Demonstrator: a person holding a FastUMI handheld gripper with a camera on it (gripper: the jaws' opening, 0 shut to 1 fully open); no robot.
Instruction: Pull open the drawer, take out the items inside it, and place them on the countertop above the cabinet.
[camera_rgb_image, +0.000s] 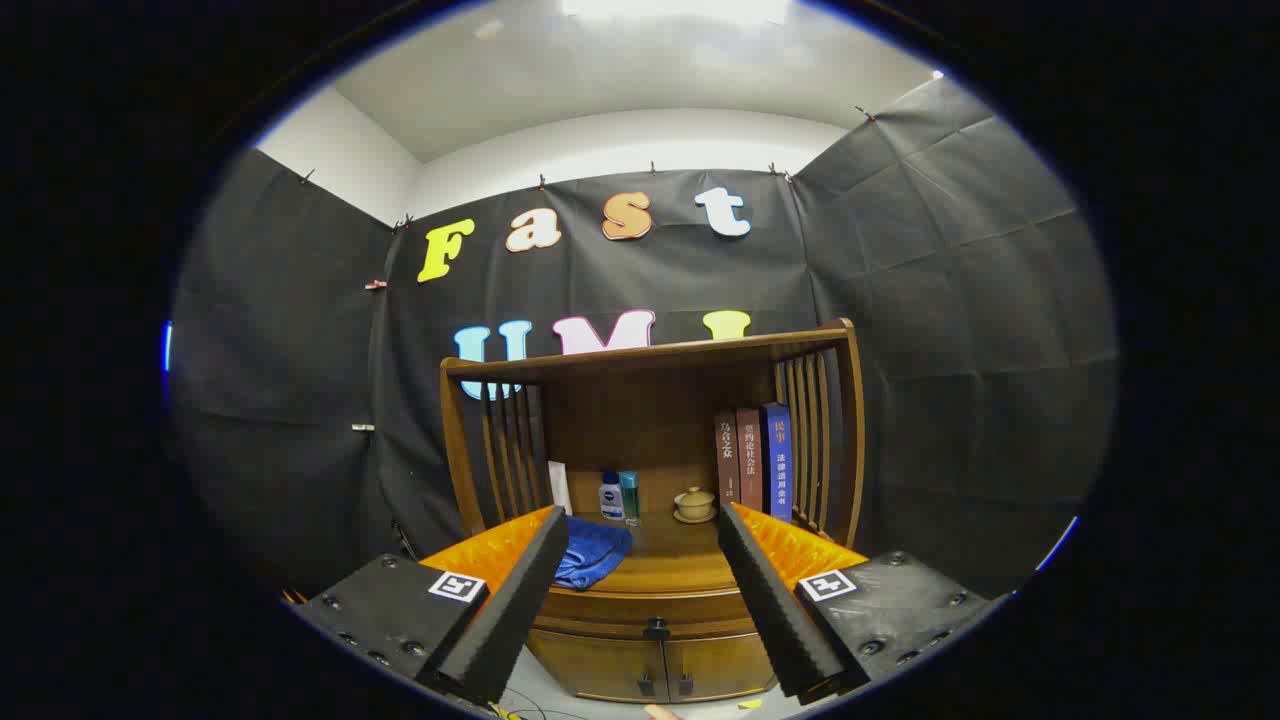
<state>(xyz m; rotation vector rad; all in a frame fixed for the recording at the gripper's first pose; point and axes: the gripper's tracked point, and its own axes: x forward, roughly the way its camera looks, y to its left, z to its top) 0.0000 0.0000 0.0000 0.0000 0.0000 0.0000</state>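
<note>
A wooden cabinet (650, 640) stands ahead against the black cloth wall. Its drawer (650, 607) sits closed under the countertop (690, 560), with a small dark knob (656, 629) at its middle. My gripper (640, 560) is open, its two black foam fingers (515, 610) spread wide with nothing between them. It hovers in front of the cabinet, some way back from the drawer. The knob shows low between the fingers. Whatever lies inside the drawer is hidden.
On the countertop lie a blue cloth (592, 550), two small bottles (618, 496) and a lidded cup on a saucer (694, 504). Three books (752, 458) stand at the right under a wooden shelf (650, 355) with slatted sides. Two lower doors (660, 668) sit beneath the drawer.
</note>
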